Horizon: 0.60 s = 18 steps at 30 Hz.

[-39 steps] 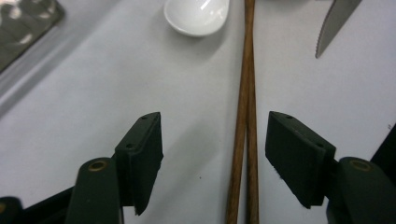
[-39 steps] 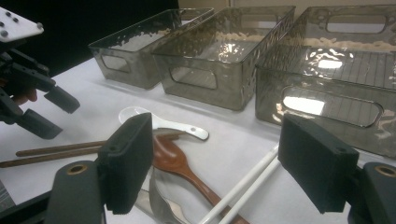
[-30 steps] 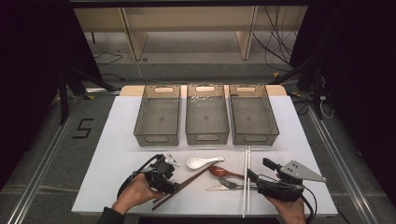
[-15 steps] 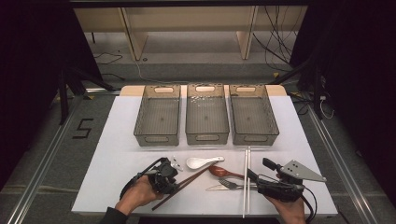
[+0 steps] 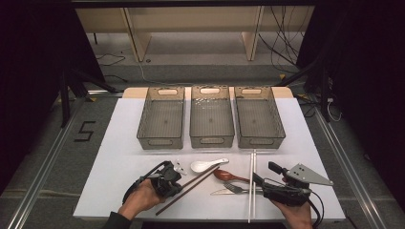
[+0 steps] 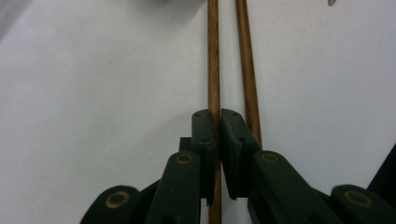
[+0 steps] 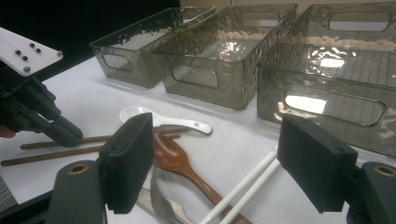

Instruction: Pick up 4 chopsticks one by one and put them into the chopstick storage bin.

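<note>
Two brown wooden chopsticks point(image 5: 191, 186) lie slantwise at the table's front. My left gripper point(image 5: 177, 187) is down on them, and its jaws have just been closing. In the left gripper view they are shut point(image 6: 218, 116) on one brown chopstick point(image 6: 213, 70), while the other chopstick point(image 6: 247, 70) lies free just beside the right jaw. My right gripper point(image 5: 263, 174) rests at the front right, open point(image 7: 219, 154) and holding nothing. Beyond its pads lie a brown wooden spoon point(image 7: 175, 158) and two white chopsticks point(image 7: 247, 184).
A white ceramic spoon point(image 5: 207, 165), the wooden spoon point(image 5: 229, 176) and a metal fork point(image 5: 231, 189) lie between the hands. The white chopsticks point(image 5: 251, 186) run front to back. Three clear bins stand side by side behind: left point(image 5: 160, 142), middle point(image 5: 211, 141), right point(image 5: 260, 141).
The left gripper's jaws have drawn together onto the brown chopstick. Neither hand has shifted, and the right gripper stands as before.
</note>
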Tool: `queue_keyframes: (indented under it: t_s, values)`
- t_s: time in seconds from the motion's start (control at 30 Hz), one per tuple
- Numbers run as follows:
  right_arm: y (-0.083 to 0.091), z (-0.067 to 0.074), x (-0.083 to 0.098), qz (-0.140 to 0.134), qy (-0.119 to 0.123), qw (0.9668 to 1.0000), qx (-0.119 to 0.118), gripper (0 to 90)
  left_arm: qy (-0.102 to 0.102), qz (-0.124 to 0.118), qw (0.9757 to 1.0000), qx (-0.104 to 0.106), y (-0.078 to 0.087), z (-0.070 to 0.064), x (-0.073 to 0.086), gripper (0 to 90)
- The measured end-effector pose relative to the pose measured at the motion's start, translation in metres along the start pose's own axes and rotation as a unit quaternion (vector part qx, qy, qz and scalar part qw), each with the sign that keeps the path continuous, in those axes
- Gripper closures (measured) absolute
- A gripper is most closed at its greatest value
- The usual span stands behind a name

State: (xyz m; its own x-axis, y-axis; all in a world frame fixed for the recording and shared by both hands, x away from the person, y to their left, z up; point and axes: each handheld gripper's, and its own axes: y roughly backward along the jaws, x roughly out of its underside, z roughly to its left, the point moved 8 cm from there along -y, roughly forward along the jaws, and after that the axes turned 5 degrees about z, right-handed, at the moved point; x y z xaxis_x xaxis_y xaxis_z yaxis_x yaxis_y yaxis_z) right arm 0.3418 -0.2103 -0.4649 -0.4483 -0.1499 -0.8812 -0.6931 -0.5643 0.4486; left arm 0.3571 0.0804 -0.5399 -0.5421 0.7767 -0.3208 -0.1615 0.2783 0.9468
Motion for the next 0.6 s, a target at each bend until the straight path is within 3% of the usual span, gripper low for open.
queue_keyframes:
  t_s: [0.47,0.6]
  values:
    - [0.0,-0.001,0.001,0.002,-0.004,1.0,0.0,28.1,-0.021,-0.021,0.9994,0.018,0.019,-0.004,0.0,84.2]
    - [0.0,-0.001,0.001,0.001,-0.004,1.0,0.001,28.1,-0.023,-0.035,0.999,0.013,0.027,-0.005,-0.003,84.2]
